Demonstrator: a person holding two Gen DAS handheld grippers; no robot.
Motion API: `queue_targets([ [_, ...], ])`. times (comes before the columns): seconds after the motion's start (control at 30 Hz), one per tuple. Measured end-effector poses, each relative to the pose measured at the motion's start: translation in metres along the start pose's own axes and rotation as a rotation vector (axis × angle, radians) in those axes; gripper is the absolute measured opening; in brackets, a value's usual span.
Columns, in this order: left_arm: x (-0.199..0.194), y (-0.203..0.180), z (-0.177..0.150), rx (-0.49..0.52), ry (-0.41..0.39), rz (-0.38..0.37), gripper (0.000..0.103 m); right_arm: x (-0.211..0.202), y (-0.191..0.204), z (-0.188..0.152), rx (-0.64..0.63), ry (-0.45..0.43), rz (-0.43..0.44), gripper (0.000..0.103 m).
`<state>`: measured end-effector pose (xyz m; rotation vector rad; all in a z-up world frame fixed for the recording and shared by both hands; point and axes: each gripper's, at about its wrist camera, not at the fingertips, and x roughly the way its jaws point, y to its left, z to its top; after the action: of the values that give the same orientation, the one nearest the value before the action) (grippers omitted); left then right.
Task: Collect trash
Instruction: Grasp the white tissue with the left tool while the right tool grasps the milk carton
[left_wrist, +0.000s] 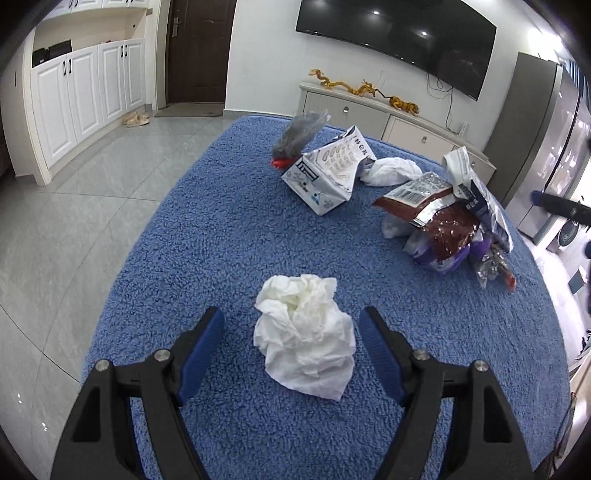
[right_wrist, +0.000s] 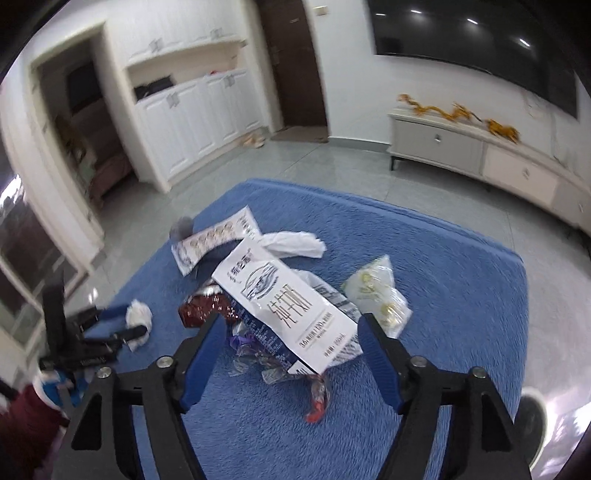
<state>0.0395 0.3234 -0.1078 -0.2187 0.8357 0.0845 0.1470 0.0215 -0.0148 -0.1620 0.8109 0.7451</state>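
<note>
Overhead, both tongs (left_wrist: 291, 332) (right_wrist: 291, 332) gape, released, above blue rug (left_wrist: 221, 229) on grey tiles (left_wrist: 92, 184).

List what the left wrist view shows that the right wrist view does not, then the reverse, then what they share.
Only the left wrist view: the tall grey steel fridge and the open left gripper straddling the crumpled white tissue close up.

Only the right wrist view: the flattened white milk carton between the open right gripper fingers, and a pale yellow-printed plastic bag.

Both: the blue fleecy cloth, the dark red foil snack bag, the black wall television.
</note>
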Motion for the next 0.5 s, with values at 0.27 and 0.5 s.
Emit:
queue_targets([
  [0.27,0.003,-0.001,0.003,0.004,0.021,0.002,0.065,0.058,0.018,0.009,-0.269,0.081,0.031,0.081],
  [0.5,0.007,-0.005,0.008,0.015,0.029,0.014,0.031,0.083,0.011,0.008,-0.276,0.122,0.081,0.074],
])
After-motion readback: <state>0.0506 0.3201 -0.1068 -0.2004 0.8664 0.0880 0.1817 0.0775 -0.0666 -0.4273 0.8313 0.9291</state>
